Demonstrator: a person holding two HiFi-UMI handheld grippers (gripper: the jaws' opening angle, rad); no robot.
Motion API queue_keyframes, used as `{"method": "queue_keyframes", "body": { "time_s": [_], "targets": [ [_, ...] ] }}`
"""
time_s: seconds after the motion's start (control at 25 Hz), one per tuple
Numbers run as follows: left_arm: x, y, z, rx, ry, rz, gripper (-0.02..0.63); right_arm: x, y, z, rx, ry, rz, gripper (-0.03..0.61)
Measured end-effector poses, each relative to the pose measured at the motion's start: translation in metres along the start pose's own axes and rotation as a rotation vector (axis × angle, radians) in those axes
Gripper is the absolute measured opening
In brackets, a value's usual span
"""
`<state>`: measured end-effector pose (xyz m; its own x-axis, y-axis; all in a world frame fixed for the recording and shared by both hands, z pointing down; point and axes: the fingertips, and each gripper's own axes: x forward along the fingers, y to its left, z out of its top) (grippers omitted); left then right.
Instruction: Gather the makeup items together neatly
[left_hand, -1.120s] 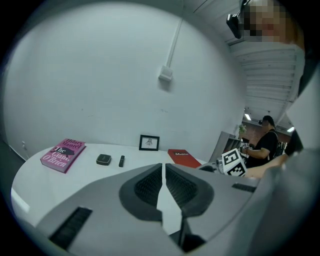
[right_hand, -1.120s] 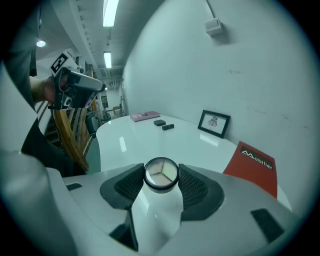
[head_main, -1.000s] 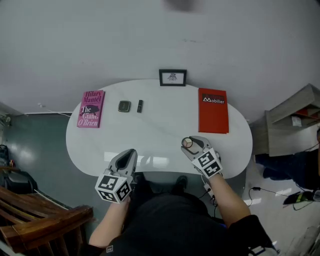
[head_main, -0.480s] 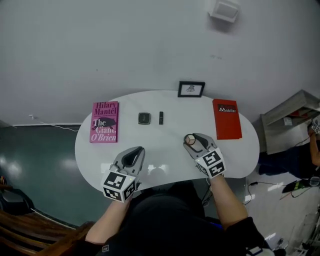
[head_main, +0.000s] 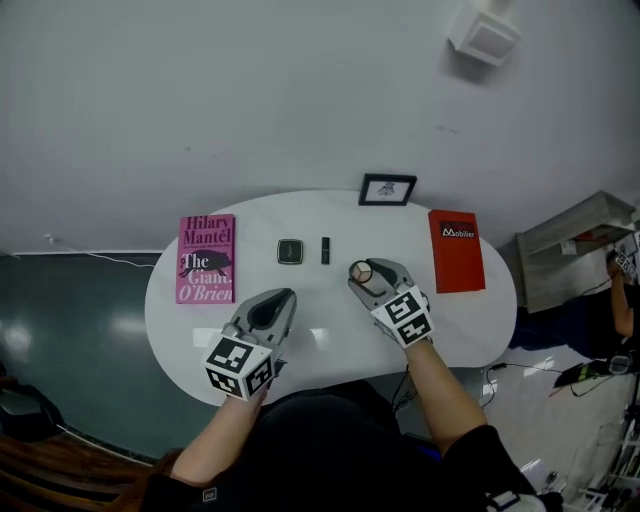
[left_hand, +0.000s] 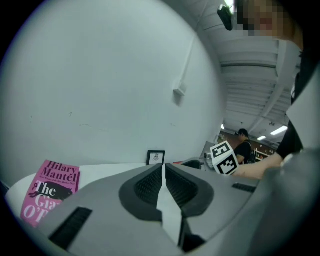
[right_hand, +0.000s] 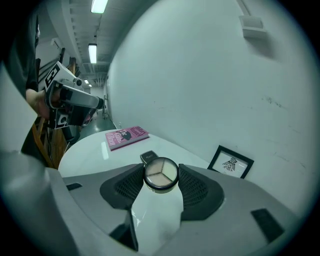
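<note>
Right gripper (head_main: 363, 273) farther over white table (head_main: 260, 215), fingers (right_hand: 197, 187) tight on round compact (right_hand: 160, 174); left gripper (head_main: 283, 298) fingers (left_hand: 147, 187) together.

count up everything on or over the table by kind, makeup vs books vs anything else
makeup items: 3 (round compact in the right claw, square compact, slim black stick)
books: 2 (pink Hilary Mantel book, red Mobilier book)
framed picture: 1
total: 6
</note>
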<state>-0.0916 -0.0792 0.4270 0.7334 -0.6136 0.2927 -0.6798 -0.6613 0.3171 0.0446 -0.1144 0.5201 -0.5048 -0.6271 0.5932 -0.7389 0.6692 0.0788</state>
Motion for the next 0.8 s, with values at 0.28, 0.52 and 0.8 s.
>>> {"method": "queue_keyframes", "body": {
  "time_s": [0.28, 0.52, 0.8],
  "targets": [
    [0.02, 0.019, 0.001, 0.064, 0.015, 0.057, 0.031, 0.043, -0.028, -0.018, -0.017, 0.072, 0.045, 0.223],
    [0.035, 0.02, -0.006, 0.121, 0.02, 0.035, 0.031, 0.081, -0.044, -0.049, 0.012, 0.135, 0.054, 0.222],
    [0.034, 0.033, -0.015, 0.07, 0.042, 0.07, 0.031, 0.113, -0.058, -0.081, 0.005, 0.217, 0.037, 0.223]
  ]
}}
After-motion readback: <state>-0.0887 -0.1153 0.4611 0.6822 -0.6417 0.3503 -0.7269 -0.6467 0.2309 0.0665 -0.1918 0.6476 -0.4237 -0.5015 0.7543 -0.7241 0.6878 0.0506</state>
